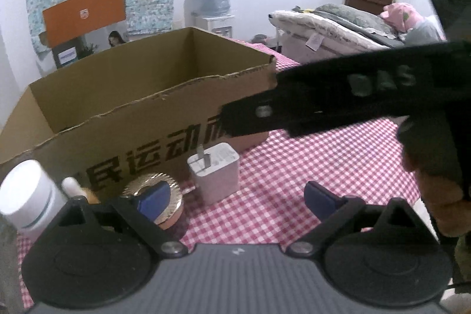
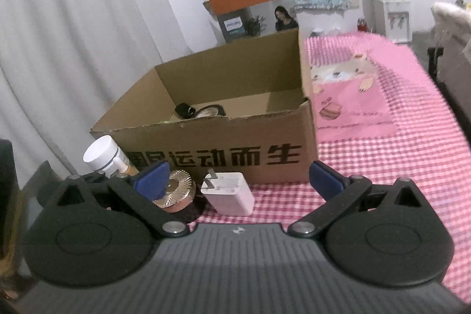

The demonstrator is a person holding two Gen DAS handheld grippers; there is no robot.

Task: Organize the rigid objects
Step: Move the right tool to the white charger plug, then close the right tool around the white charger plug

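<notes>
Both tools (image 1: 238,200) (image 2: 240,180) gape before charger (image 2: 229,193), box (image 2: 223,119).

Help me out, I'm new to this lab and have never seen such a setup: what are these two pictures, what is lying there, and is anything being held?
There is no robot arm. A person carries a two-finger tool in each hand, with a fisheye camera on each looking forward along its blue-tipped fingers. One picture comes from the left tool, the other from the right tool. The long black bar crossing the left view appears to be the right tool seen from the side.

On the pink checked cloth stands an open cardboard box with a few dark items already inside. In front of it wait a white charger plug, a gold ribbed jar, and a white bottle.

Both tools are open and hold nothing.
</notes>
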